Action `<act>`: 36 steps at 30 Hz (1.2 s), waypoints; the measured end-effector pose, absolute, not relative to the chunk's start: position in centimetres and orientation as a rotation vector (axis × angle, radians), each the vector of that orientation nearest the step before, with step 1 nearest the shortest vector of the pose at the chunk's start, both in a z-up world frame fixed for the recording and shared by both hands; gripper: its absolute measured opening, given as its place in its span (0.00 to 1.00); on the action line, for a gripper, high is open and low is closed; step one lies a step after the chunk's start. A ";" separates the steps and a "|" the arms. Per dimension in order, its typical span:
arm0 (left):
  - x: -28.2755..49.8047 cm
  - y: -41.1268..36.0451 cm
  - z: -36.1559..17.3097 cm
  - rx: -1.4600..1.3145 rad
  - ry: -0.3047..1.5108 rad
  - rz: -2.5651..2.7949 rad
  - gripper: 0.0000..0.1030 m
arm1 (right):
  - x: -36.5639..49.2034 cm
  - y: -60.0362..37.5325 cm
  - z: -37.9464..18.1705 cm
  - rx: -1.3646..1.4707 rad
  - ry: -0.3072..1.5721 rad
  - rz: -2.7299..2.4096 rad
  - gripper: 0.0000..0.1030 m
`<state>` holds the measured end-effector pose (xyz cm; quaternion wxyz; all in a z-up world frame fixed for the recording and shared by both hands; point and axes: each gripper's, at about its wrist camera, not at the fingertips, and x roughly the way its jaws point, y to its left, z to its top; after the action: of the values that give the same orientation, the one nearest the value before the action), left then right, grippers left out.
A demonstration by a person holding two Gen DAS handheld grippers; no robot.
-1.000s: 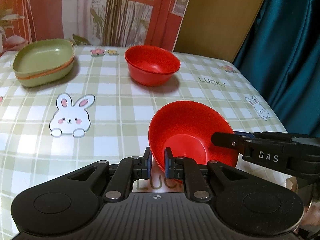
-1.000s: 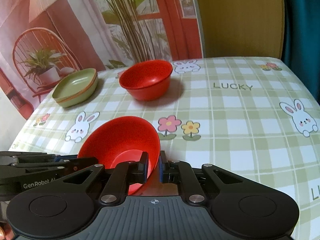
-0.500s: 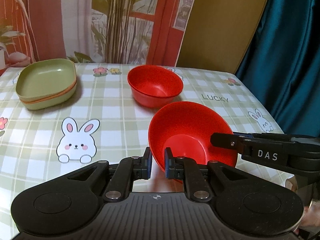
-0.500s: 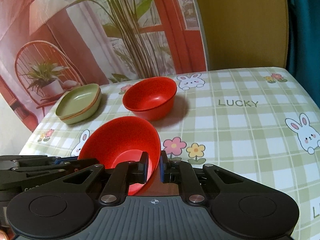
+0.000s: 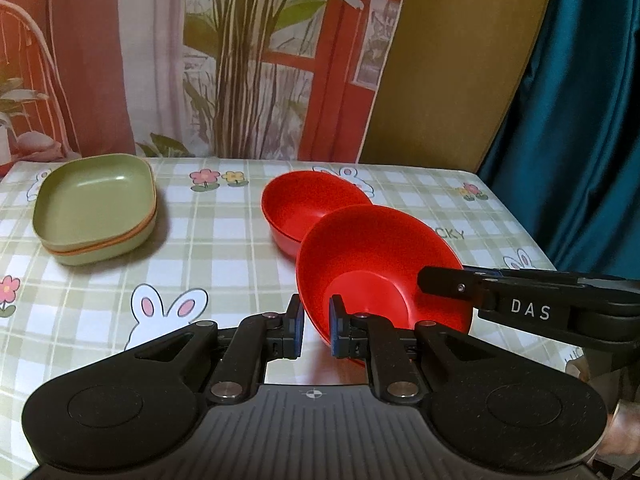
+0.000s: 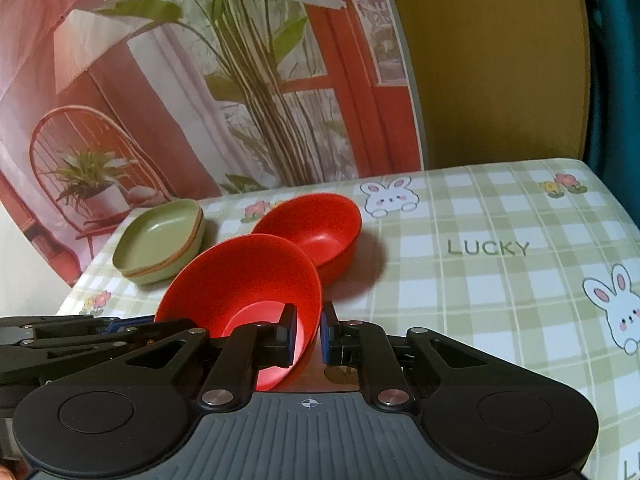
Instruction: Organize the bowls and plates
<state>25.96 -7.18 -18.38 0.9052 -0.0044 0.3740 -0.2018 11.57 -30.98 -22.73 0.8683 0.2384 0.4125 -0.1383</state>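
Note:
Both grippers hold one red bowl point(image 5: 372, 256) above the table. My left gripper point(image 5: 316, 326) is shut on its near left rim, my right gripper point(image 6: 308, 334) is shut on its right rim point(image 6: 314, 312). The right gripper's fingers point(image 5: 452, 286) enter the left wrist view from the right. The held bowl point(image 6: 244, 276) is tilted and overlaps a second red bowl point(image 5: 308, 204) that stands on the table just behind it, also seen in the right wrist view point(image 6: 320, 224). Green stacked dishes point(image 5: 96, 204) sit at the far left.
The table point(image 6: 500, 288) wears a green checked cloth with rabbits, flowers and "LUCKY". A printed backdrop point(image 5: 240, 60) and an ochre panel stand behind it; a teal curtain point(image 5: 580, 120) hangs to the right. The green dishes point(image 6: 164, 240) lie near the table's left edge.
Both grippers have risen and carried the red bowl forward, so it now overlaps the second red bowl. The grips on the rim look unchanged.

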 end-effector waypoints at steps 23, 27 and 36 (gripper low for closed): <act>34.8 -8.2 -18.4 0.035 0.755 -0.419 0.15 | 19.9 -35.7 -24.3 0.444 0.846 -0.269 0.12; 36.5 -8.3 -18.9 0.036 0.771 -0.417 0.15 | 20.7 -36.4 -25.2 0.452 0.853 -0.273 0.12; 38.0 -8.6 -20.2 0.036 0.803 -0.430 0.15 | 21.2 -37.3 -27.1 0.482 0.871 -0.283 0.12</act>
<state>38.00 -8.56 -20.25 0.8979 0.0172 0.3876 -0.2078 21.23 -37.32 -27.11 0.8690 0.2305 0.4164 -0.1352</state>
